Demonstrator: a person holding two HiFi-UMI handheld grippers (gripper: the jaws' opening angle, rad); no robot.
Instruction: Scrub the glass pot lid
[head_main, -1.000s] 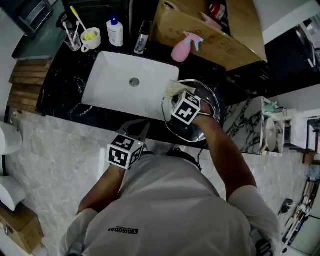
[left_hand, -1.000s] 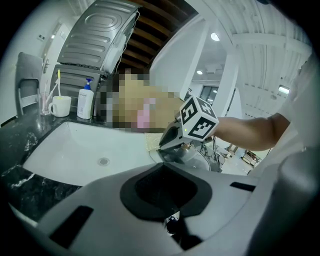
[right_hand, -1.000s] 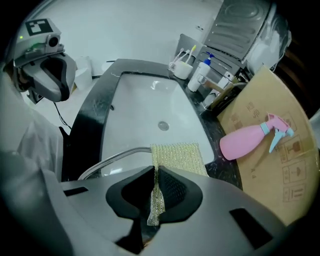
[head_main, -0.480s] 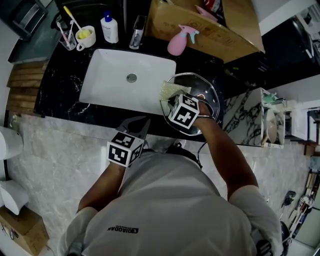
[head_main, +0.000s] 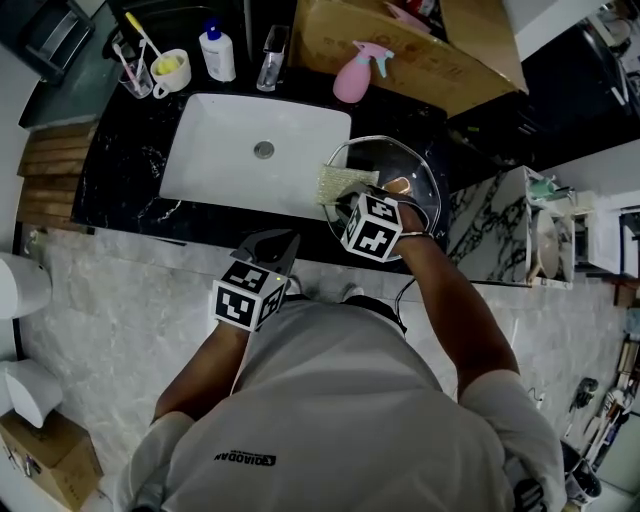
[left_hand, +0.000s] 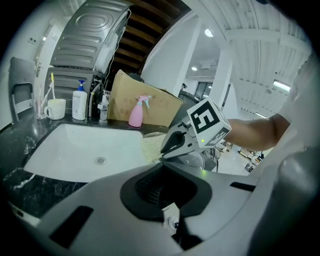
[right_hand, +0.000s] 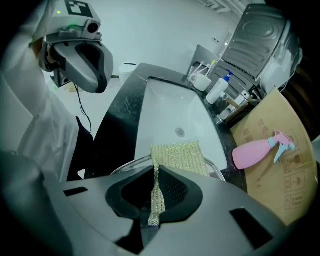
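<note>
Right gripper (right_hand: 154, 171) pinching mesh cloth (right_hand: 180, 152), left gripper (head_main: 281, 243) closed and idle: may shove unbraced glass pot lid (head_main: 415, 180) into sink (head_main: 215, 150).

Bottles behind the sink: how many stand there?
3: a white pump bottle at left, a small clear bottle beside it, a pink spray bottle against the cardboard box. Others may be hidden.

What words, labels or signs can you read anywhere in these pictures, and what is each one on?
Nothing reads with certainty.
Shirt print: upside down, too small to read.
Cardboard box print and symbols: blurred.
White pump bottle label: too small.
Cubes on the left gripper and on the right gripper, which pinches the scrub cloth: square markers only, no letters.
</note>
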